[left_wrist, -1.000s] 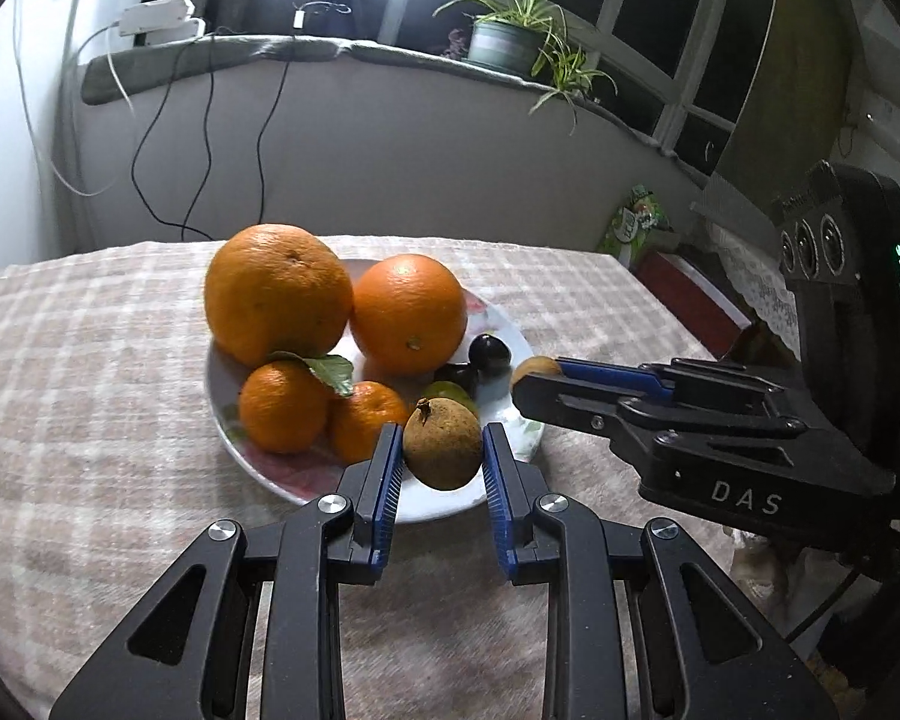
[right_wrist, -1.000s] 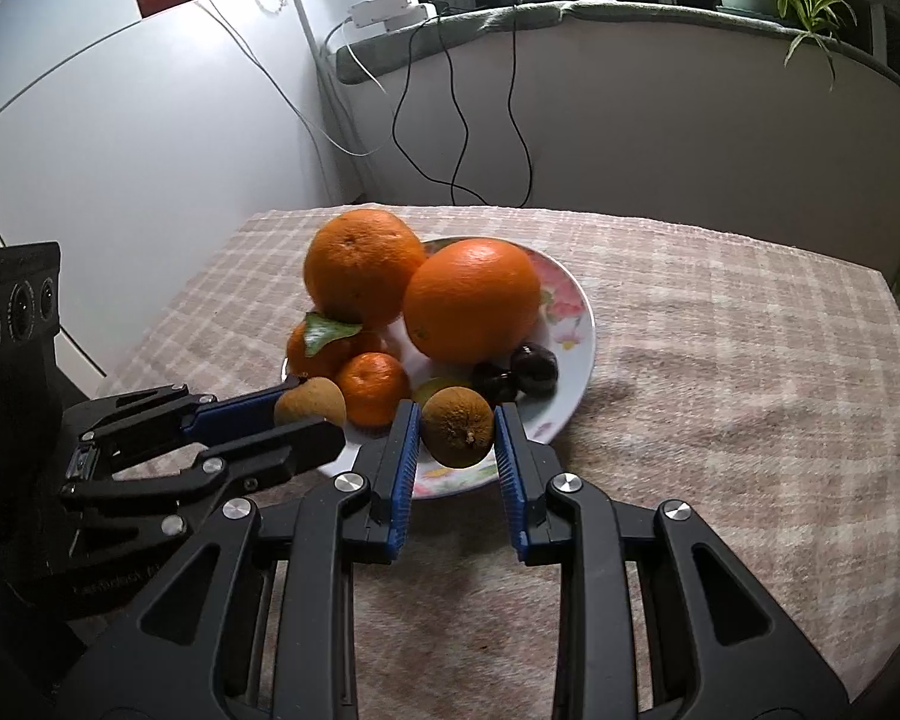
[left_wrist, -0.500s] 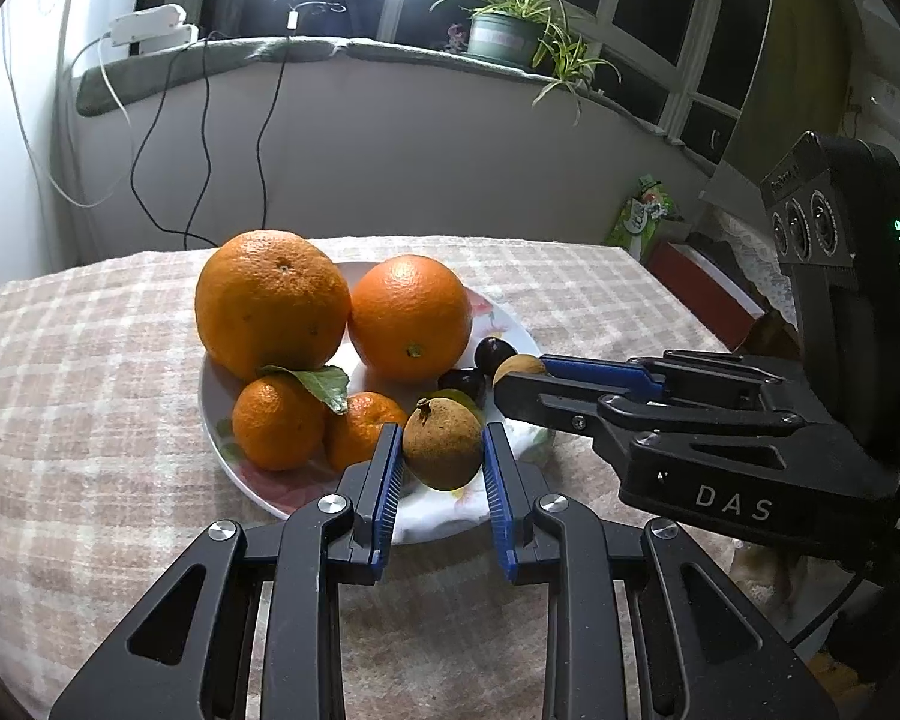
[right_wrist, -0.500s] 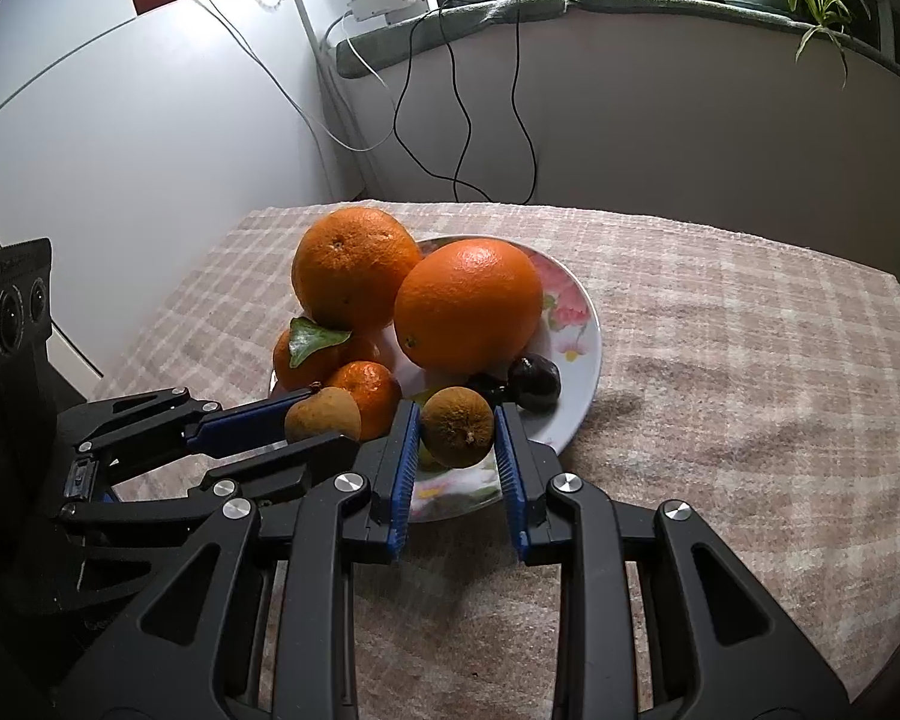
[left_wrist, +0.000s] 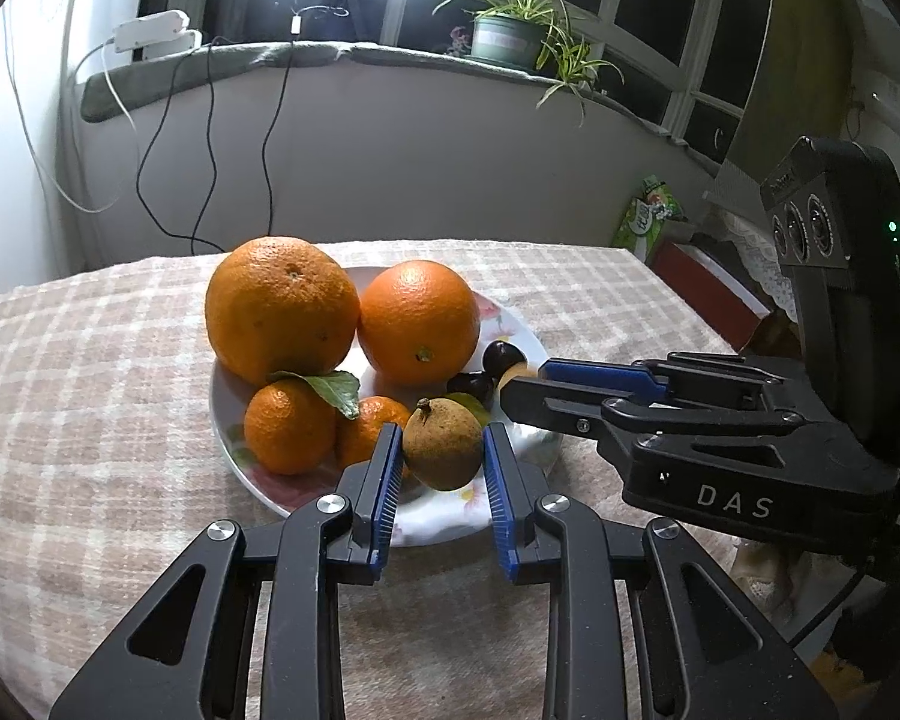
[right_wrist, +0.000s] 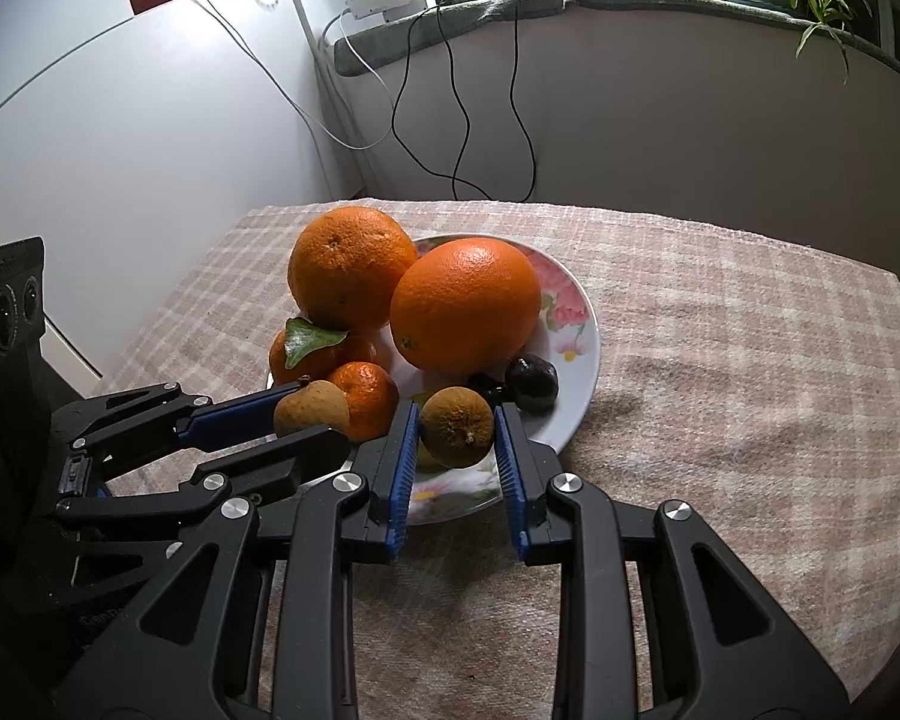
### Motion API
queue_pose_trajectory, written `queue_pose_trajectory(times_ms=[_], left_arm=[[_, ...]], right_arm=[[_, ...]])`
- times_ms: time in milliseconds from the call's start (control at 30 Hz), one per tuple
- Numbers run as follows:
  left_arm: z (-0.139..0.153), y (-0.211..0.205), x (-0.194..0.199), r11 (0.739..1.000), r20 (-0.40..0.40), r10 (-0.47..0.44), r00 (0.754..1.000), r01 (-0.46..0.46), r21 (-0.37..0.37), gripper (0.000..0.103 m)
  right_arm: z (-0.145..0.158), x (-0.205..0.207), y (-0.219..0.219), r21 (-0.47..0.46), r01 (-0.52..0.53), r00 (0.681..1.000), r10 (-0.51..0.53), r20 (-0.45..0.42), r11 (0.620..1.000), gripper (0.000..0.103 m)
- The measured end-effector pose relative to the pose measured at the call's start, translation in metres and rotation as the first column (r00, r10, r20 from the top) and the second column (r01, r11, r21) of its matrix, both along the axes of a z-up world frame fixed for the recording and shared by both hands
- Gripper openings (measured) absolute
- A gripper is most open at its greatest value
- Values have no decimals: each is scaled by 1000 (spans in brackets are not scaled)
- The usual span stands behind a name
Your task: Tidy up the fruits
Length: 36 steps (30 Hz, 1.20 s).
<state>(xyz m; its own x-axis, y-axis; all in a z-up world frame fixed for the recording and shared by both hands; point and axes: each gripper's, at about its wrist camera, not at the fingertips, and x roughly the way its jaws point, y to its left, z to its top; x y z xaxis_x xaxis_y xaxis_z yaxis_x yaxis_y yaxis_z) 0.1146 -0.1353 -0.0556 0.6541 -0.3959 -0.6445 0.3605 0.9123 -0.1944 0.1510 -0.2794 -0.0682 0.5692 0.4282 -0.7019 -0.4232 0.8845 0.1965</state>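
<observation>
A flowered white plate (left_wrist: 450, 516) (right_wrist: 582, 354) on the checked tablecloth holds two big oranges (left_wrist: 282, 315) (right_wrist: 465, 306), two small tangerines (left_wrist: 288, 426) (right_wrist: 366, 399), one with a leaf, and dark round fruits (left_wrist: 501, 355) (right_wrist: 531, 383). My left gripper (left_wrist: 442, 444) is shut on a small brown fruit (left_wrist: 443, 443) over the plate's near rim. My right gripper (right_wrist: 457, 427) is shut on another small brown fruit (right_wrist: 457, 427) over the plate's near rim. Each gripper shows in the other's view, the left (right_wrist: 312, 414) and the right (left_wrist: 519, 387).
The table (right_wrist: 750, 396) stands against a curved low wall (left_wrist: 450, 150) with hanging cables (left_wrist: 210, 138) and a potted plant (left_wrist: 504, 36) on the sill. A white panel (right_wrist: 120, 120) stands to the left. A red box (left_wrist: 708, 282) lies past the table's right edge.
Both grippers, each still holding its brown fruit, have moved forward over the plate. The fruits on the plate have not moved.
</observation>
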Motion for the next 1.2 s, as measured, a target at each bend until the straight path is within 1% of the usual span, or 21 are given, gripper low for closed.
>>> queue_pose_trajectory(times_ms=[33, 100, 333, 400, 433, 467, 600, 667, 733, 800, 833, 933, 1000, 1033, 1100, 1200], left_arm=[[0, 0, 0, 1000, 1, 1, 1000, -1, 1, 29], [1, 1, 0, 1000, 2, 5, 1000, -5, 0, 30], [1, 4, 0, 1000, 5, 14, 1000, -14, -2, 31], [2, 5, 0, 1000, 6, 17, 1000, -17, -4, 33], [2, 6, -1, 1000, 7, 18, 1000, -18, -5, 36], [3, 6, -1, 1000, 9, 20, 1000, -20, -5, 37], [5, 6, -5, 1000, 16, 22, 1000, -22, -4, 37], [6, 7, -7, 1000, 20, 26, 999, -26, -5, 43], [8, 8, -9, 1000, 23, 30, 999, -30, -5, 46], [10, 10, -10, 999, 26, 35, 999, -35, -6, 48], [11, 11, -11, 999, 27, 37, 999, -37, -7, 50], [13, 15, -14, 999, 29, 48, 998, -48, -12, 55], [15, 17, -17, 998, 30, 60, 998, -59, -11, 61], [16, 18, -18, 998, 32, 65, 997, -64, -10, 64], [17, 21, -20, 997, 32, 76, 997, -76, -8, 65], [18, 25, -24, 995, 26, 99, 995, -98, -6, 71]], right_arm=[[0, -1, 0, 1, 2, 1000, -2, 2, 1000, 39], [1, -1, -1, -2, 10, 1000, -10, 11, 1000, 46], [5, -2, -7, 15, 30, 999, -30, 15, 999, 47], [6, -3, -9, 15, 36, 999, -36, 18, 999, 47], [7, -4, -10, 14, 38, 999, -39, 20, 999, 47], [8, -4, -11, 12, 41, 999, -42, 22, 999, 47], [12, -8, -15, 15, 57, 998, -58, 37, 998, 58], [14, -10, -16, 15, 62, 997, -63, 44, 998, 60], [16, -13, -17, 12, 68, 996, -68, 52, 998, 62], [19, -17, -18, 6, 75, 995, -75, 67, 997, 71], [20, -18, -19, 3, 78, 994, -78, 74, 997, 75], [23, -23, -19, -3, 83, 993, -83, 88, 997, 81], [25, -27, -20, -8, 90, 991, -88, 101, 996, 87], [26, -29, -20, -13, 94, 990, -92, 109, 996, 88], [28, -33, -20, -22, 102, 988, -98, 121, 995, 89], [31, -37, -21, -27, 118, 985, -114, 127, 993, 89]])
